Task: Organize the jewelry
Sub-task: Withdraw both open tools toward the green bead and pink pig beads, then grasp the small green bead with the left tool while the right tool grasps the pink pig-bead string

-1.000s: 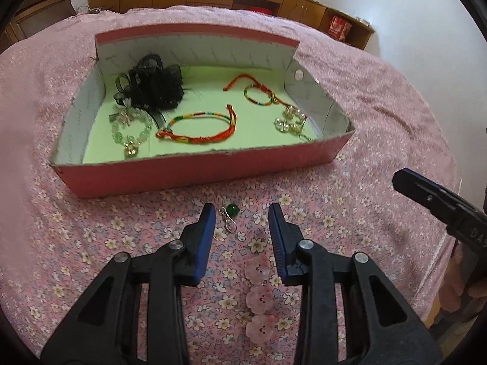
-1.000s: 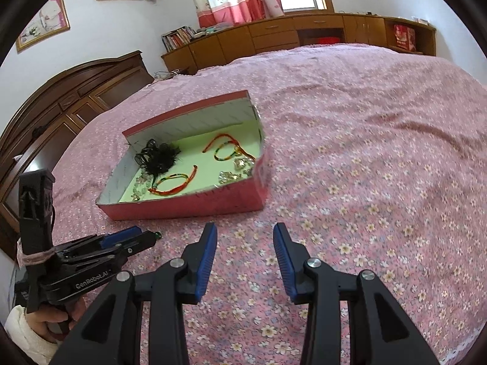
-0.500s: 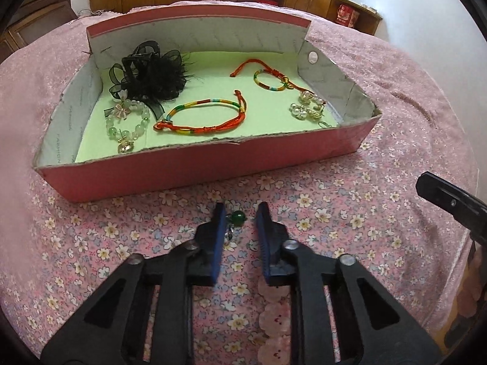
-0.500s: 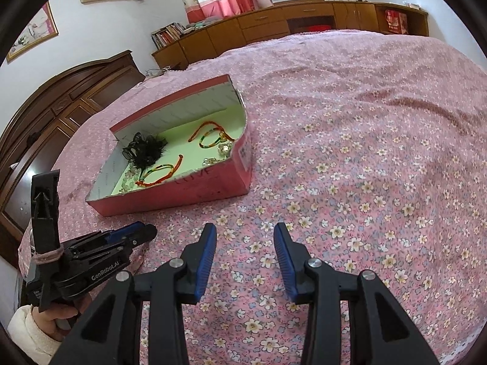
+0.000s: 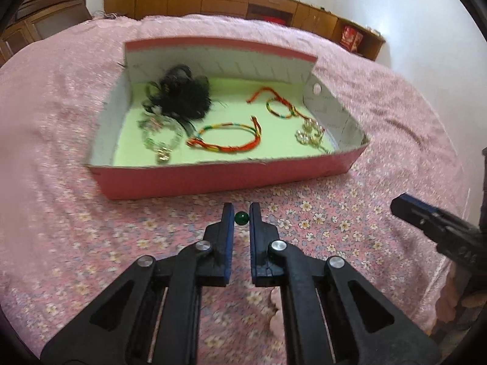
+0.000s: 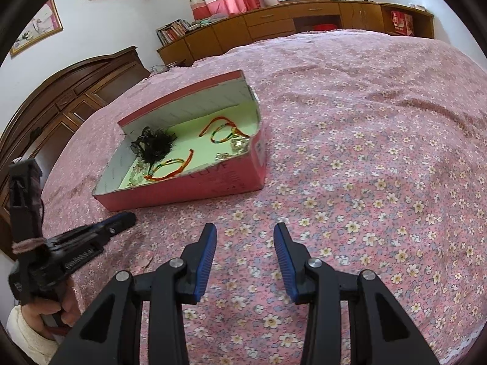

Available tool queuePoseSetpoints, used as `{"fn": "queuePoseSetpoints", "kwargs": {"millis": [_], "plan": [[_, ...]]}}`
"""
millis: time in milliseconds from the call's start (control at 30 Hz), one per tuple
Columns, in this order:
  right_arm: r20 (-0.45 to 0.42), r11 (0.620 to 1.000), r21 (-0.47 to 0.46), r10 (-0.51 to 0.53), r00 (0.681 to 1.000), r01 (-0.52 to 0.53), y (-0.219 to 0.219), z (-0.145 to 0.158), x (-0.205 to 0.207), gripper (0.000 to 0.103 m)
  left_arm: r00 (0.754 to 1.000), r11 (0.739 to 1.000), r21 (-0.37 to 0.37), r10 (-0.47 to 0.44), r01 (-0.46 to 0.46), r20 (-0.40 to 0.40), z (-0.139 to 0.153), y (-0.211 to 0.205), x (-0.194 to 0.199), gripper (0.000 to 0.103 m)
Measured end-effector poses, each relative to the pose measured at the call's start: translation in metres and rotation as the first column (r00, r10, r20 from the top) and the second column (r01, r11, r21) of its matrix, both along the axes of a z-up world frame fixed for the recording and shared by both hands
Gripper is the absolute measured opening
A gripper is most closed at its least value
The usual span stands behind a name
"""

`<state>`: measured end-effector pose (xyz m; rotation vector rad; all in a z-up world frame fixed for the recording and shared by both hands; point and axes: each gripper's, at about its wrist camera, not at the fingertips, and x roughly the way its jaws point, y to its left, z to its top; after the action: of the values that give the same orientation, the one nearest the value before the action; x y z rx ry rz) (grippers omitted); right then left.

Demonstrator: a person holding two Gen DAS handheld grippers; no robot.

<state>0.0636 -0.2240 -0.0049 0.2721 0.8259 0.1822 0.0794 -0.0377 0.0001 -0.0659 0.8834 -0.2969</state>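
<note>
A small green-bead earring [image 5: 242, 217] is pinched between the tips of my left gripper [image 5: 242, 213], which is shut on it just above the flowered bedspread, in front of the pink box [image 5: 213, 179]. The box's green floor holds a black feather ornament [image 5: 182, 94], a clear bead bracelet [image 5: 158, 140], two braided cord bracelets [image 5: 228, 140], and crystal earrings [image 5: 310, 132]. My right gripper [image 6: 245, 237] hangs open over the bedspread, right of the box [image 6: 197, 188], with nothing between its fingers. From there the left gripper [image 6: 121, 220] shows at the box's near corner.
The pink flowered bedspread [image 6: 365, 152] spreads wide to the right of the box. A blurred pink piece [image 5: 275, 299] lies under the left gripper's arms. Wooden cabinets [image 6: 274, 24] and a dark wardrobe [image 6: 76, 91] stand beyond the bed. A hand in a white sleeve [image 6: 27, 328] holds the left gripper.
My left gripper's jaws have come together on the green-bead earring and drawn back a little from the box. The right gripper has stayed open and nearly still.
</note>
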Motion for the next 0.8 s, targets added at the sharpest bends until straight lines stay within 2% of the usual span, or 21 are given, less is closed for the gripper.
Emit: {"fn": "queuePoseSetpoints", "kwargs": {"millis": [267,500,800], "plan": [[-0.008,0.998,0.002,0.061,0.998,-0.061,0.026,0.005,-0.004,0.042,0.999,0.999,-0.014,0.029,-0.028,0.031,0.014,0.024,-0.018,0.001],[-0.040,0.992,-0.007,0.122,0.992,-0.122,0.054,0.001,-0.005,0.042,0.996,0.997,-0.016,0.079,-0.079,0.027,0.012,0.050,-0.029,0.001],[-0.103,0.984,0.027,0.178,0.979,-0.176,0.087,-0.006,-0.007,0.042,0.989,0.989,-0.036,0.145,-0.144,0.023,0.008,0.079,-0.039,0.001]]}}
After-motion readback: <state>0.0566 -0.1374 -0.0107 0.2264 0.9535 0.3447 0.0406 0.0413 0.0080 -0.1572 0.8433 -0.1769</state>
